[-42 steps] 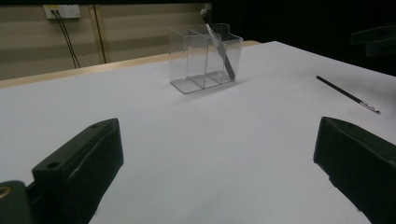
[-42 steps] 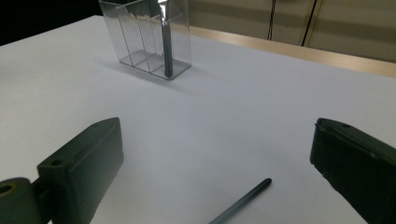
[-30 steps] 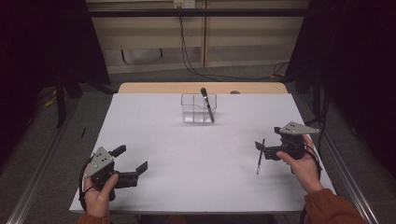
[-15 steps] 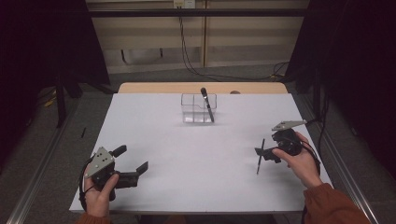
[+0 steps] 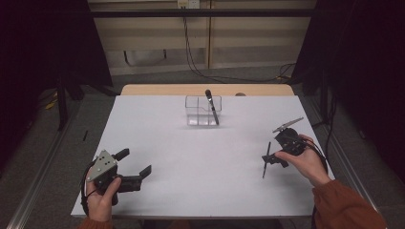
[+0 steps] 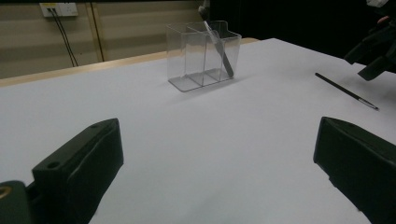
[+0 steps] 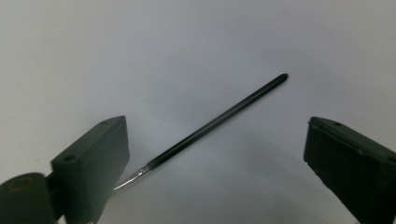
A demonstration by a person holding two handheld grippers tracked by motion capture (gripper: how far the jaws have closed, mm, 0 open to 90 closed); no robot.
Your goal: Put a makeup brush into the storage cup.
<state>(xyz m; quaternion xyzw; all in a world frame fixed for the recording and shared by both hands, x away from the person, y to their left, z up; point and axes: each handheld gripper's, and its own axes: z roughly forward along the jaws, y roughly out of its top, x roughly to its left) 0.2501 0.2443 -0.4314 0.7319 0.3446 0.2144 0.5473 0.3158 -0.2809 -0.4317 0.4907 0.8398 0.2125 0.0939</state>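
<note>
Black brush [image 7: 219, 119] flat between right gripper's [image 5: 268, 161] spread fingers; left gripper [image 5: 135, 164] released, near table [image 5: 157, 119] edge

Right gripper [image 5: 270, 159] tipped steeper, nose down over thin black tool [image 5: 265, 165]; grey plate now on edge.

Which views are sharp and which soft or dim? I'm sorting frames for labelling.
High view: dim, dark surround, evenly lit white table, slightly soft. Left gripper view: clear organizer fairly sharp, the near jaws of the left hand-held gripper blurred. Right gripper view: thin black tool in focus with a soft shadow, the jaws of the right hand-held gripper blurred, corners darkened.
</note>
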